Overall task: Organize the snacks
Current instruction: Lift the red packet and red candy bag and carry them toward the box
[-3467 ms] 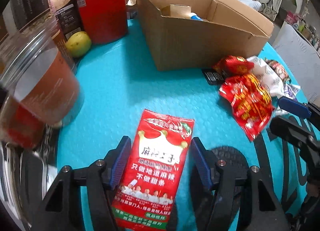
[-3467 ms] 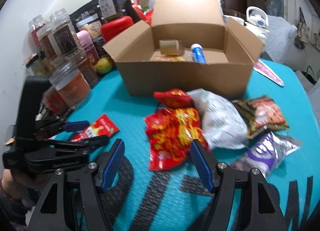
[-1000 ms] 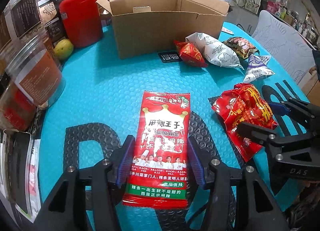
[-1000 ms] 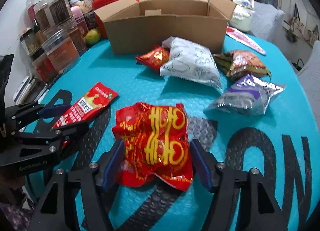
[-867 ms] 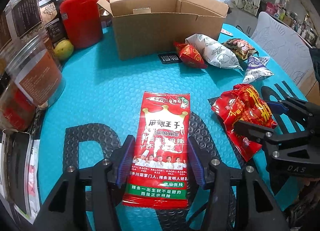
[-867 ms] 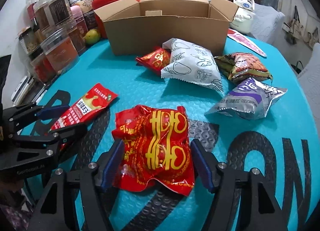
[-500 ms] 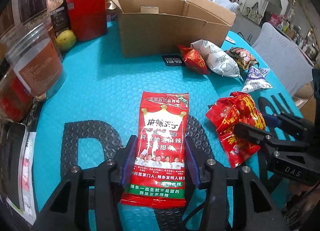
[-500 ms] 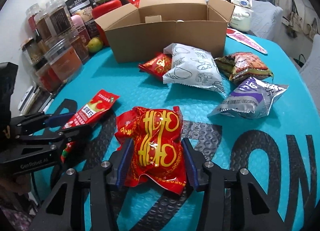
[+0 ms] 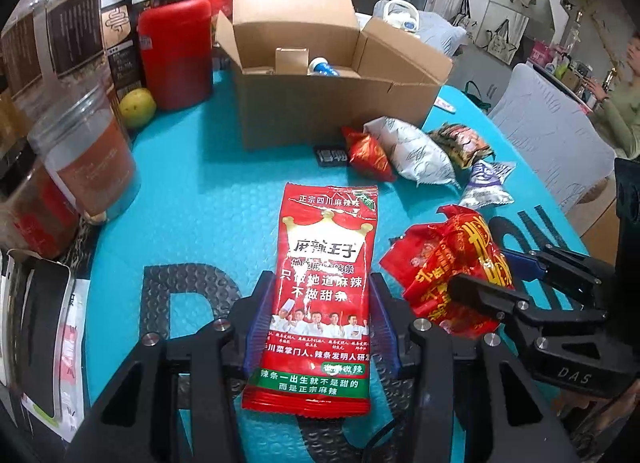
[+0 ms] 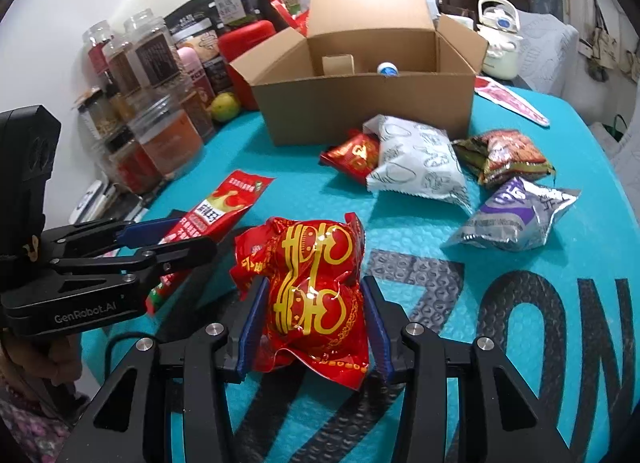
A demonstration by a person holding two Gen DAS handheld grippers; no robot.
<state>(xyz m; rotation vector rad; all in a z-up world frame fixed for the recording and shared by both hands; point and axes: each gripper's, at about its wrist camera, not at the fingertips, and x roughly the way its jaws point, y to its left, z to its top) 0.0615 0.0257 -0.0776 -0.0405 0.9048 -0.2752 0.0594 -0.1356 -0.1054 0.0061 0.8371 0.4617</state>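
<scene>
My left gripper (image 9: pixel 318 327) is shut on a flat red spicy-strip packet (image 9: pixel 324 283) and holds it just above the teal mat. My right gripper (image 10: pixel 314 323) is shut on a crinkled red candy bag with gold characters (image 10: pixel 316 283), lifted off the mat. Each gripper shows in the other's view: the right one (image 9: pixel 500 283) beside the packet, the left one (image 10: pixel 172 239) at the left. The open cardboard box (image 9: pixel 332 111) stands at the back, with a small carton and a blue-capped item inside.
A small red bag (image 10: pixel 354 153), a white bag (image 10: pixel 416 163), a brown-red bag (image 10: pixel 508 157) and a purple-silver bag (image 10: pixel 516 215) lie in front of the box. Jars (image 9: pixel 84 151), a red canister (image 9: pixel 176 51) and a green fruit (image 9: pixel 136 107) line the left edge.
Both grippers have closed on their bags and lifted them. They pulled back from the box earlier, and the box interior has now come into view.
</scene>
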